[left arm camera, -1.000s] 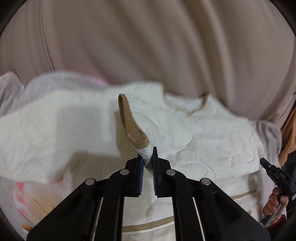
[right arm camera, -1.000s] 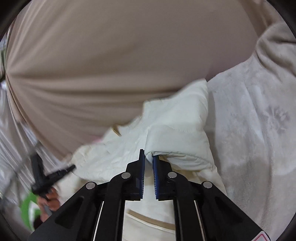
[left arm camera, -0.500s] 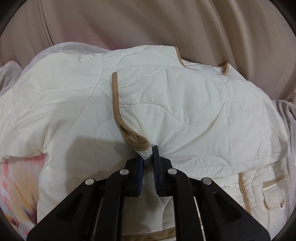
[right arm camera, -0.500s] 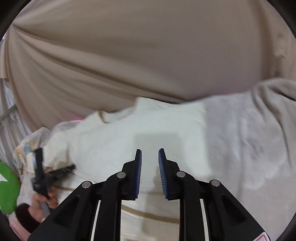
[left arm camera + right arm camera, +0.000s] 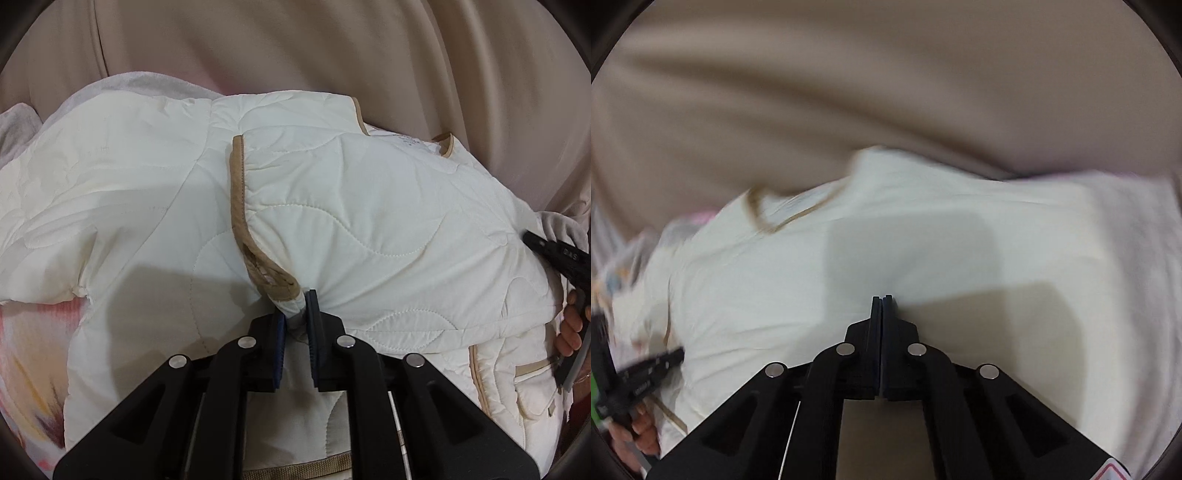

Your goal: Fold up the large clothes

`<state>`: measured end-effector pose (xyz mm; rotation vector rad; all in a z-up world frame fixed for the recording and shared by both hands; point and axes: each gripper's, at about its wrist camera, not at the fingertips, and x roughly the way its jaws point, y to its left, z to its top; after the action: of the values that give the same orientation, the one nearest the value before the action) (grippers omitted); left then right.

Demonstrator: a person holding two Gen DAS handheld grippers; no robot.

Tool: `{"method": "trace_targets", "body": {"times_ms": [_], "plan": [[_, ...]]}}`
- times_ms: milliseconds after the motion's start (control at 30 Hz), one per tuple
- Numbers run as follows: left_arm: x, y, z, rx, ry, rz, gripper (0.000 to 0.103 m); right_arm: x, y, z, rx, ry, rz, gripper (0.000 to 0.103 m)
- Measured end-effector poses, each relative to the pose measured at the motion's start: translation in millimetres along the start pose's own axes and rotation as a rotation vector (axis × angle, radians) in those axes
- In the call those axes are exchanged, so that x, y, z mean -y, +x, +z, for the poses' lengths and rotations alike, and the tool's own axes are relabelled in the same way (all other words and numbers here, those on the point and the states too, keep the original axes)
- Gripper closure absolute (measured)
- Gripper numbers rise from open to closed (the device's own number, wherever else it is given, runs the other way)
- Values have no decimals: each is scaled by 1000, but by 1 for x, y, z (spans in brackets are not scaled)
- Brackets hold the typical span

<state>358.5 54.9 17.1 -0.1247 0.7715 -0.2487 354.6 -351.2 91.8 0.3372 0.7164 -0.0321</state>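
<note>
A cream quilted jacket [image 5: 369, 206] with tan trim lies spread on a bed, one sleeve folded across its front. My left gripper [image 5: 295, 306] is shut on the tan-trimmed sleeve cuff [image 5: 280, 291], low over the jacket's middle. In the right wrist view the jacket [image 5: 849, 258] is blurred. My right gripper [image 5: 882, 301] is shut and empty, just above the jacket. It also shows at the right edge of the left wrist view [image 5: 565, 266], held in a hand.
A beige curtain [image 5: 295, 48] hangs behind the bed. A grey fleece blanket [image 5: 125, 83] and a pink floral sheet [image 5: 29, 350] lie under the jacket. The left gripper with its hand shows at the lower left of the right wrist view [image 5: 635, 384].
The left gripper carried the sleeve across the jacket front and lowered it. The right gripper let go of the jacket, opened, then shut empty and swung sideways.
</note>
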Motion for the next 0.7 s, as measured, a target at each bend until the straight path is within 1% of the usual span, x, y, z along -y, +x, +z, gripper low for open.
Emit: {"method": "trace_targets", "body": {"times_ms": [33,67,100,133,167,200,233,300,367,400,467,500,533,567,600,633,667,700], "plan": [[-3,-4,0,1,-10,-8,87,16,-13,-1,8,25,-17,92],[-6,-11,-1,0,-23,-15,84,32,-33,-7,10,31,-28,89],[-11,-20,-4,3,-38,-29,74,43,-55,-17,-5,13,-22,87],[-17,-32,-8,5,-50,-41,60,49,-74,-31,-29,-9,-9,77],[-25,-48,-14,0,-59,-47,54,53,-88,-45,-52,-22,0,68],[-34,-64,-22,-8,-71,-51,44,60,-110,-68,-90,-30,19,51],[-43,-80,-31,-14,-82,-57,35,64,-124,-87,-119,-31,41,44],[-65,-111,-56,-57,-114,-47,27,71,-156,-132,-194,-16,105,44],[-85,-132,-81,-104,-162,-82,27,78,-177,-164,-244,28,158,41],[-92,-139,-94,-130,-182,-101,27,79,-182,-178,-264,57,186,41],[-95,-148,-112,-172,-192,-140,33,75,-186,-200,-301,93,222,40],[-89,-153,-119,-176,-160,-128,43,71,-184,-209,-317,90,211,41],[-81,-154,-123,-183,-118,-103,60,62,-181,-213,-309,72,187,49],[-74,-155,-128,-198,-84,-94,75,57,-184,-216,-290,45,155,60],[-70,-157,-132,-217,-79,-98,99,52,-188,-216,-289,40,174,86],[-66,-161,-137,-229,-84,-92,100,49,-193,-212,-274,71,175,93],[-63,-168,-140,-215,-68,-77,101,44,-198,-210,-256,90,176,94],[-58,-180,-142,-192,-37,-55,101,42,-215,-207,-226,103,203,95]]}}
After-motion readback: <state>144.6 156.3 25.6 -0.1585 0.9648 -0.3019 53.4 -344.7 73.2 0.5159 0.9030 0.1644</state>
